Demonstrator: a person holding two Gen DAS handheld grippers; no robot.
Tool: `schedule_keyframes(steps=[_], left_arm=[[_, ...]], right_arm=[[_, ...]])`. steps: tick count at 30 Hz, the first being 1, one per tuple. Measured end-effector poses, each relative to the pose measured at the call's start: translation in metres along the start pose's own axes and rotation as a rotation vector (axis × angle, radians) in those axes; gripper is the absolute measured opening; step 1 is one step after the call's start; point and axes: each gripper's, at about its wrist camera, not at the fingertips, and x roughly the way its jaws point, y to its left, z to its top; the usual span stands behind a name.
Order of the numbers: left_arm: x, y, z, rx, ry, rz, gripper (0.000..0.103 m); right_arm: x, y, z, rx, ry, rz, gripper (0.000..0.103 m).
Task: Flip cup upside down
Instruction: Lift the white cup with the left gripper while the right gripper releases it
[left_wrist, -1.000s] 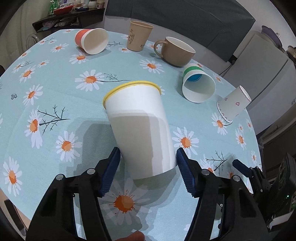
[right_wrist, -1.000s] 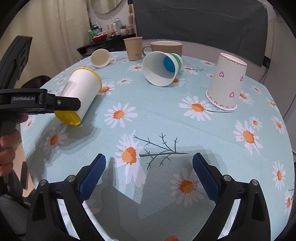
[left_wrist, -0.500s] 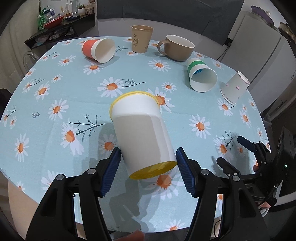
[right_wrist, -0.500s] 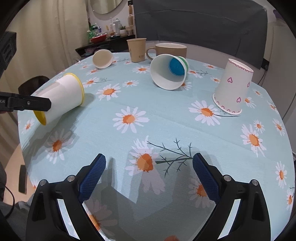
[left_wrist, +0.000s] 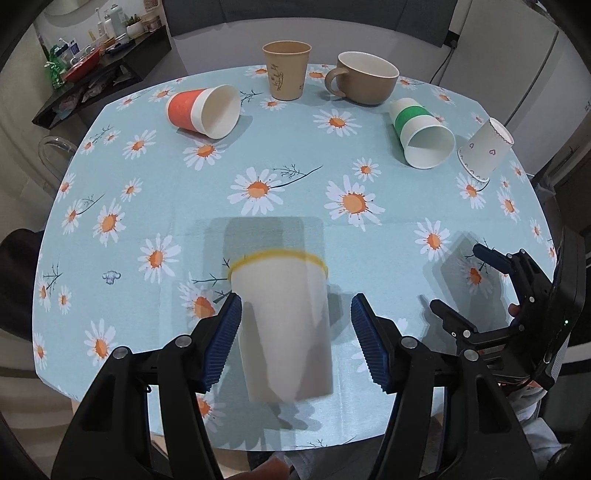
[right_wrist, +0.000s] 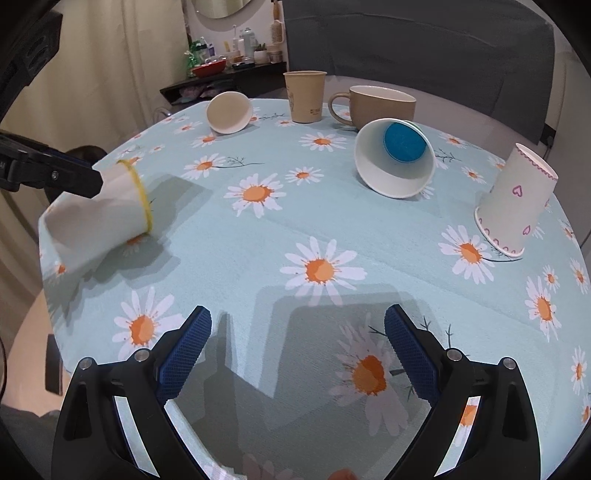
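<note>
A: What sits nearest?

B: The left gripper (left_wrist: 295, 328), jaws wide; the white yellow-rimmed cup (left_wrist: 284, 325) lies blurred between its pads, rim pointing far. Whether the right pad touches it I cannot tell.

A: And the right gripper (right_wrist: 297, 350)?

B: Spread wide over the daisy tablecloth (right_wrist: 332, 229), holding nothing.

A: Farther out?

B: A green-banded cup (left_wrist: 421, 136) on its side, a heart-print cup (left_wrist: 485, 149) mouth-down at right, an orange cup (left_wrist: 203, 112) tipped at left, then a tan cup (left_wrist: 286, 70) and a mug (left_wrist: 365, 83) upright.
</note>
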Motion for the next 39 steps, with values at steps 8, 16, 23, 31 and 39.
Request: schedule_keyframes(steps=[8, 16, 23, 31, 39], left_arm=[[0.009, 0.019, 0.003, -0.02, -0.01, -0.05, 0.063], [-0.016, 0.036, -0.04, -0.088, -0.077, 0.013, 0.093], [0.012, 0.034, -0.069, -0.16, 0.023, -0.025, 0.096], [0.034, 0.029, -0.075, -0.129, 0.076, 0.005, 0.058], [0.008, 0.028, -0.049, -0.049, 0.063, 0.017, 0.058]], right_arm=[[0.013, 0.007, 0.013, 0.023, 0.016, 0.023, 0.091], [0.015, 0.01, 0.008, 0.02, 0.03, 0.026, 0.091], [0.01, 0.017, 0.0, 0.008, 0.014, 0.066, 0.091], [0.008, 0.019, -0.004, -0.003, 0.004, 0.086, 0.091], [0.008, 0.018, 0.0, 0.006, -0.001, 0.096, 0.091]])
